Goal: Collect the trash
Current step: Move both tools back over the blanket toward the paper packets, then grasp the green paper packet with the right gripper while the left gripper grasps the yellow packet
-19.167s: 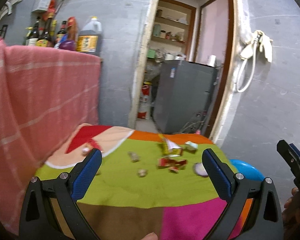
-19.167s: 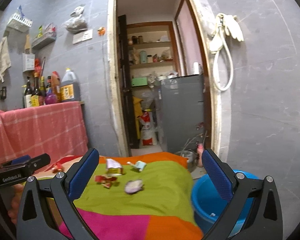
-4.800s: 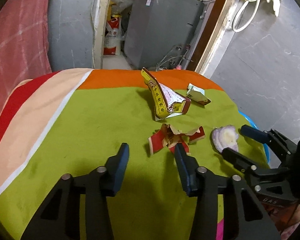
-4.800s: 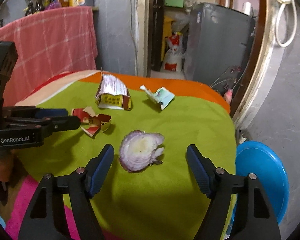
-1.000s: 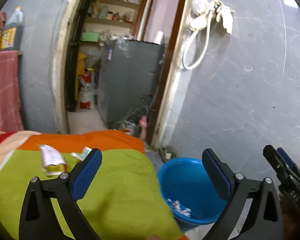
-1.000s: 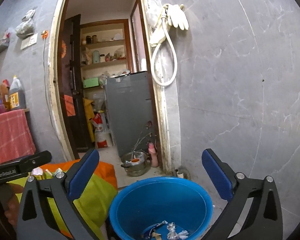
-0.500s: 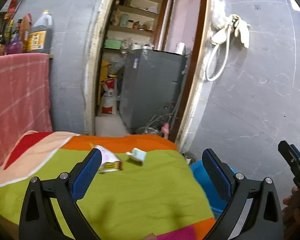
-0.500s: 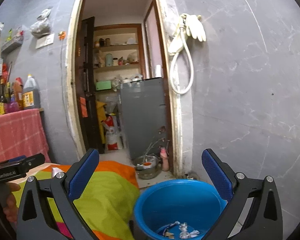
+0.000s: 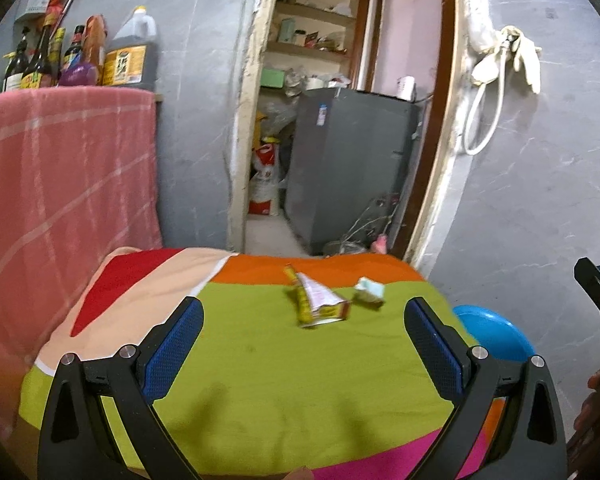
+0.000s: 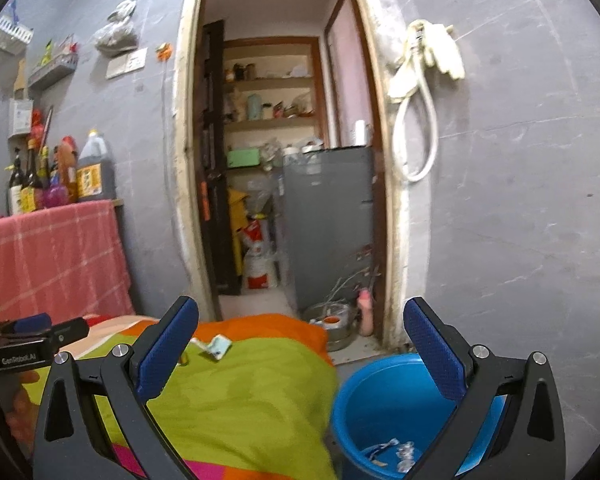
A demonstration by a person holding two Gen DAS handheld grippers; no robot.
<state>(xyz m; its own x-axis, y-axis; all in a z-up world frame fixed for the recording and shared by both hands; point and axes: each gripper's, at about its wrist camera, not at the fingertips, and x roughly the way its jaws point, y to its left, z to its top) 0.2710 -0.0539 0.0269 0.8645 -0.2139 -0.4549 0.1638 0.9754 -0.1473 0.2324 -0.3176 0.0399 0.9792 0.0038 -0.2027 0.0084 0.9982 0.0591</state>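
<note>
Grey marbled walls [image 10: 520,208] fill the frame's right half. At centre a pale-framed doorway [image 10: 268,160] opens onto wooden shelves [image 10: 272,80] and a grey metal cabinet [image 9: 348,168]. A pink checked cloth [image 9: 60,184] hangs at left under dark bottles [image 9: 40,60].

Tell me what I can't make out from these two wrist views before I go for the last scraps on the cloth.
- Yellow wrapper: in the right wrist view, the right gripper finger hides nearly all of it.
- Blue bucket: the left wrist view shows only a rim sliver past the cloth edge; the right wrist view shows some scraps, but too small to name.
- Small pale scrap: print blurred in both views.
- Cloth: near edge cut off by the frame and the left gripper.
</note>
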